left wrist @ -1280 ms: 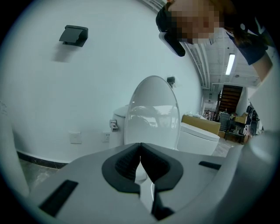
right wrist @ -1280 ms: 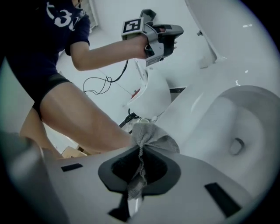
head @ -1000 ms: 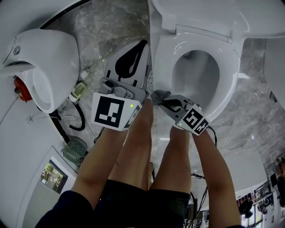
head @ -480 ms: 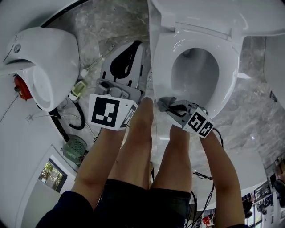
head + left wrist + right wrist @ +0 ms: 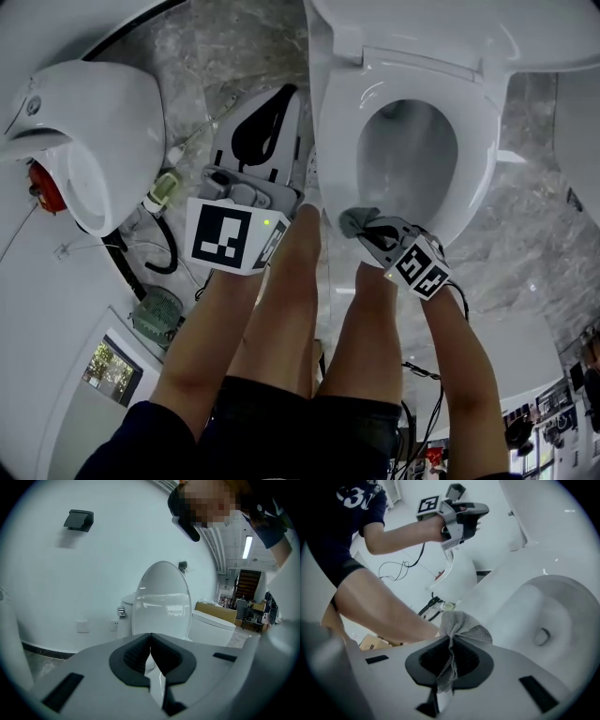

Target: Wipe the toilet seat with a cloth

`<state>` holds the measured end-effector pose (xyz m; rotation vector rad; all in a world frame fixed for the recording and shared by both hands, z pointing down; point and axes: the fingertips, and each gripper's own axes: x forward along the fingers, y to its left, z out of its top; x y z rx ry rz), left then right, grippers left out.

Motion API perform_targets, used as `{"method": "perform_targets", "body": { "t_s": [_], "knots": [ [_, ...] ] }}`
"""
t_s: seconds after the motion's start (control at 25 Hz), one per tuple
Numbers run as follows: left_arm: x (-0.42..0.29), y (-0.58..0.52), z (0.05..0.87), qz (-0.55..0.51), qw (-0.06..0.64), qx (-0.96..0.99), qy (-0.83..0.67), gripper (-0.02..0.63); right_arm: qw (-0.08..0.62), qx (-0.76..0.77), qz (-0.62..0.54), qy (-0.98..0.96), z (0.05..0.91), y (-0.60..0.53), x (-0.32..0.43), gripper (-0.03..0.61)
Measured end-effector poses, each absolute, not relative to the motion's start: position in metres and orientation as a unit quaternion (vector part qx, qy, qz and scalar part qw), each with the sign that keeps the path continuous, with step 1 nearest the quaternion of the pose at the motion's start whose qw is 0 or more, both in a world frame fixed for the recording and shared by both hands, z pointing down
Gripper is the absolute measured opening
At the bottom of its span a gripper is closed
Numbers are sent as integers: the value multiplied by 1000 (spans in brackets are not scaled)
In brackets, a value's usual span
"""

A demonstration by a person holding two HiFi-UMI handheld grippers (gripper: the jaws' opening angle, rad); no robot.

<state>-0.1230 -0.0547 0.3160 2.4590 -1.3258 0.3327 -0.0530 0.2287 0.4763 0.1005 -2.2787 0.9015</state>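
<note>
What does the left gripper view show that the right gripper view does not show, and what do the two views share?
Only the left gripper view shows a raised toilet lid seen from the front, a wall socket, a black wall fixture and another white toilet at the right. In it the left gripper holds nothing. Only the right gripper view shows the grey cloth pinched in the right gripper, the open toilet bowl and the person's leg. Both show white toilet ware, and each gripper's own jaws closed.
</note>
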Motion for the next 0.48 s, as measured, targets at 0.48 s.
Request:
{"method": "perform_targets", "body": {
  "t_s": [0.48],
  "knots": [
    [-106, -58, 311, 99, 167, 865, -462, 20, 279, 249, 415, -829, 489, 125, -67, 35]
  ]
}}
